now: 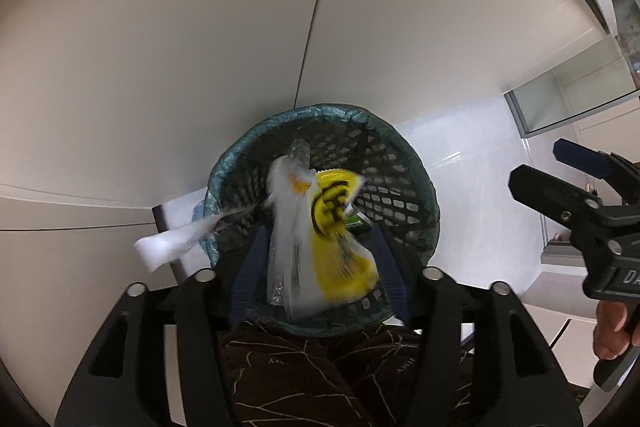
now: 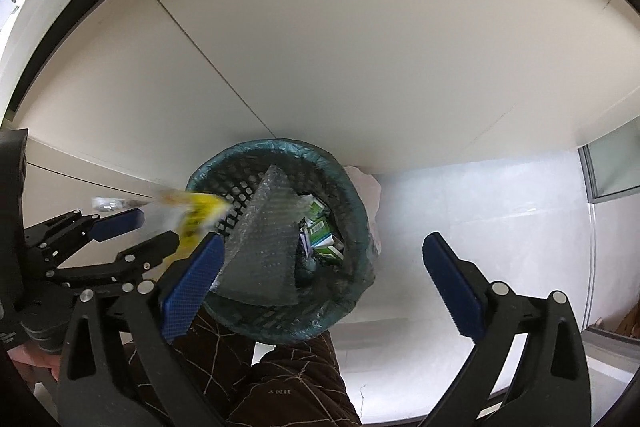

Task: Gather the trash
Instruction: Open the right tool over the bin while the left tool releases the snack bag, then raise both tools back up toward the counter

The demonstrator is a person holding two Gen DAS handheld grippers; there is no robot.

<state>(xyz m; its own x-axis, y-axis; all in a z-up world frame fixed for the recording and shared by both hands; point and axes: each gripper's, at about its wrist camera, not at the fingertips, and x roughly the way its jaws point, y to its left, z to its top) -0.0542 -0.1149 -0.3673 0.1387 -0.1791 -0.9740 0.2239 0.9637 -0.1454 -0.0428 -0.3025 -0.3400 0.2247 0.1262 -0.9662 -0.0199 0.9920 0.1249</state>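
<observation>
A dark mesh trash basket (image 1: 404, 195) with a green liner stands on the floor by a cream wall; it also shows in the right wrist view (image 2: 352, 203). My left gripper (image 1: 320, 263) is open just above the basket, and a blurred yellow and clear plastic wrapper (image 1: 336, 239) hangs between its fingers. That wrapper (image 2: 192, 219) and the left gripper (image 2: 132, 231) also show at the left of the right wrist view. My right gripper (image 2: 324, 283) is open and empty above the basket. Inside lie bubble wrap (image 2: 268, 235) and green cartons (image 2: 320, 231).
A white piece of trash (image 1: 172, 243) shows blurred at the basket's left rim. White plastic (image 2: 368, 195) lies behind the basket. A dark patterned trouser leg (image 2: 280, 379) is below the grippers. A glass panel (image 1: 568, 95) stands at the right over white floor tiles.
</observation>
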